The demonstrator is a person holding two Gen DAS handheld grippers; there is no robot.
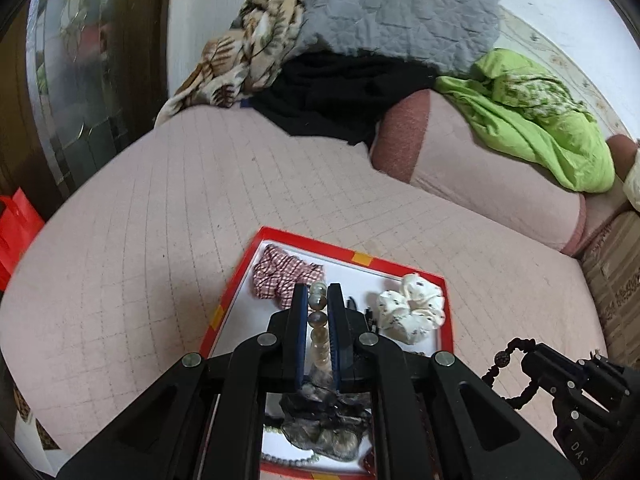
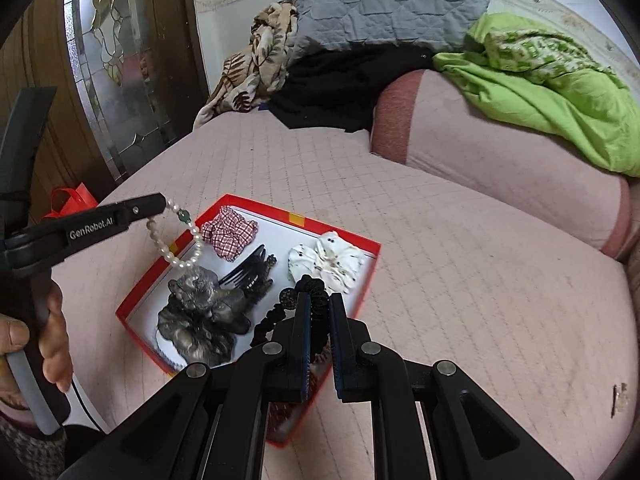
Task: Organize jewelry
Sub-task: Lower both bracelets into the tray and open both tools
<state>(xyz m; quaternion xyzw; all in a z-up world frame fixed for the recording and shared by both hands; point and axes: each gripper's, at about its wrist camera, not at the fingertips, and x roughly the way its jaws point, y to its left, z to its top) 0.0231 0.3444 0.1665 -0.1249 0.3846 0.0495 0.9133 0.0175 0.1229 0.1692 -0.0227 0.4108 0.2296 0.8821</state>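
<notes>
- Surface: a bed (image 2: 460, 280) under a pale pink quilted cover with a stitched grid, filling the middle of both views; faint marks and specks on the cloth.
- Upper centre of both frames: a heaped pile on the bed, namely a grey quilted blanket (image 2: 384, 4), a leaf-print throw (image 2: 260, 64) to its left, and black cloth (image 2: 340, 84) beneath.
- Upper right: a pink bolster (image 2: 500, 160) with darker end bands, and a bright green cloth (image 2: 552, 92) draped over it.
- Upper left: a dark wooden door (image 2: 116, 52) with a leaded-glass panel; pale wall with a patterned border behind the pile. A red bag (image 2: 70, 200) sits at the left edge, low by the door.
- A red-rimmed white tray (image 2: 280, 216) lies on the bed, lower centre. Inside: red checked scrunchie (image 2: 228, 236), white dotted scrunchie (image 2: 328, 260), black hair comb (image 2: 248, 272), dark mottled scrunchie (image 2: 200, 316).
- Left gripper (image 1: 318, 300): fingers closed almost together on a pearl bracelet (image 2: 176, 236) with a green bead; the bracelet hangs above the tray's left part, over the dark scrunchie.
- Right gripper (image 2: 319, 312): fingers nearly closed, pinching a black beaded bracelet (image 2: 296, 300) that dangles at the tray's near right edge.
- A hand (image 2: 36, 344) grips the left handle, lower left of the right wrist view.
</notes>
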